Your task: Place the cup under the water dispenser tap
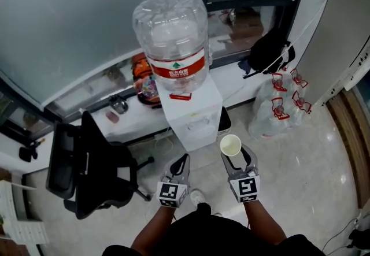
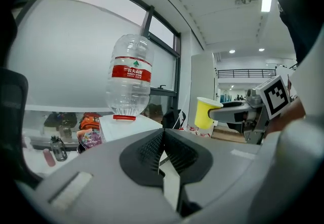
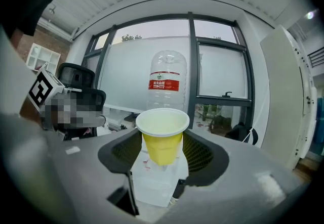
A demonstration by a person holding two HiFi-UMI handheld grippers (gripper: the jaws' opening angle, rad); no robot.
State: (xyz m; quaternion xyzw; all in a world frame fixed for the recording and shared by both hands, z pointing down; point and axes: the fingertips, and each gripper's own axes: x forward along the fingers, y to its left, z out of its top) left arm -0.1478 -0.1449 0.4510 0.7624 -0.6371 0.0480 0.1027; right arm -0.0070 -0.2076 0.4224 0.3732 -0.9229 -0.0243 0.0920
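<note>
1 upright yellow cup [image 3: 162,143], white-rimmed

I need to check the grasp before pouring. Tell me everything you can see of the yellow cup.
The cup is small and yellow with a white rolled rim and pale inside, paper by its look, tapering downward. It stands upright and looks empty. The right gripper holds it, one jaw pressed on each side, its base free in the air. It hangs in front of the white water dispenser, apart from it.
</note>
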